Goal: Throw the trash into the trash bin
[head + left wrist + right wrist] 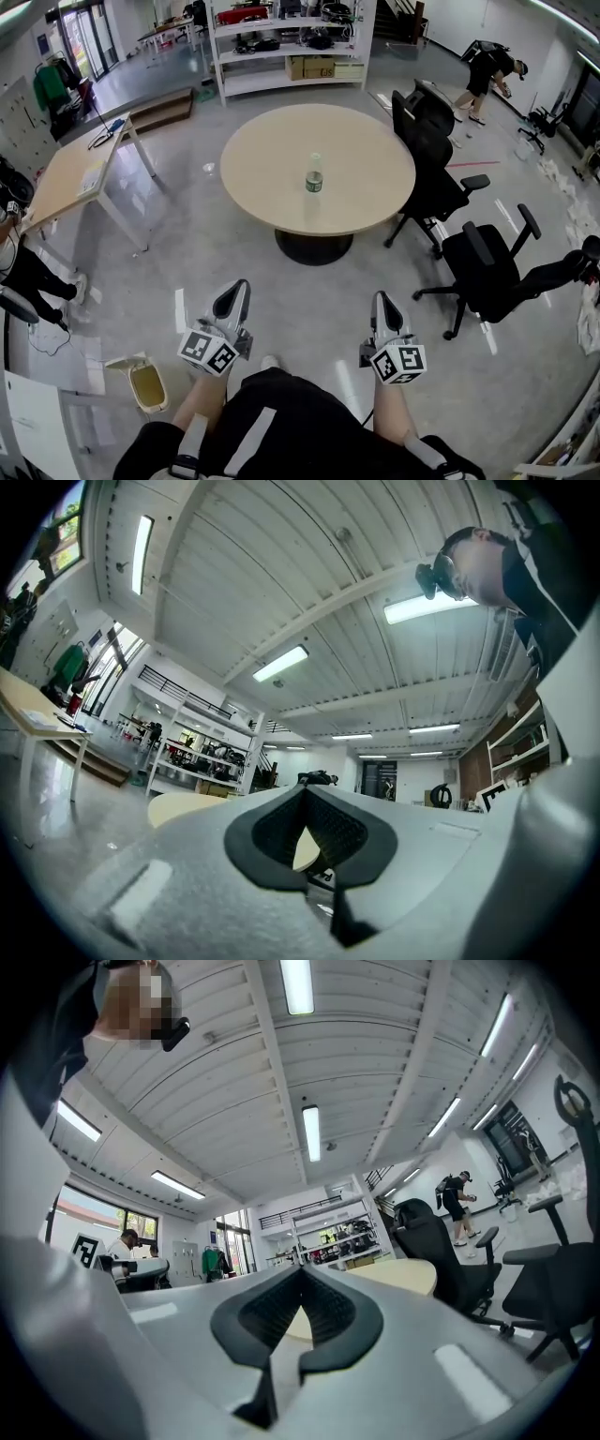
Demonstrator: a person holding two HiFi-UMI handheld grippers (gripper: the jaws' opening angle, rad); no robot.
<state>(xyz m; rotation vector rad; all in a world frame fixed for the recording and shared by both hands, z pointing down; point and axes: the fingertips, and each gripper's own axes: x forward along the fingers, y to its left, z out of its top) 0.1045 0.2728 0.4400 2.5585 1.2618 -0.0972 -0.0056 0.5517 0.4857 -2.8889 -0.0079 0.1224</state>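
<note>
A small clear plastic bottle [314,173] with a dark label stands upright near the middle of a round beige table [272,178]. A small beige trash bin [148,385] with its lid tipped open sits on the floor at lower left, beside my left leg. My left gripper [238,287] and right gripper [382,299] are held side by side over the floor, short of the table, both pointing toward it. Both are shut with nothing in them. In the left gripper view the left gripper [303,789] shows the table edge [178,806] beyond; the right gripper [302,1269] likewise.
Two black office chairs [431,155] [487,272] stand right of the table. A rectangular wooden table [80,173] is at left, white shelving [281,47] at the back. One person bends over at far right [487,70]; another stands at the left edge [23,267].
</note>
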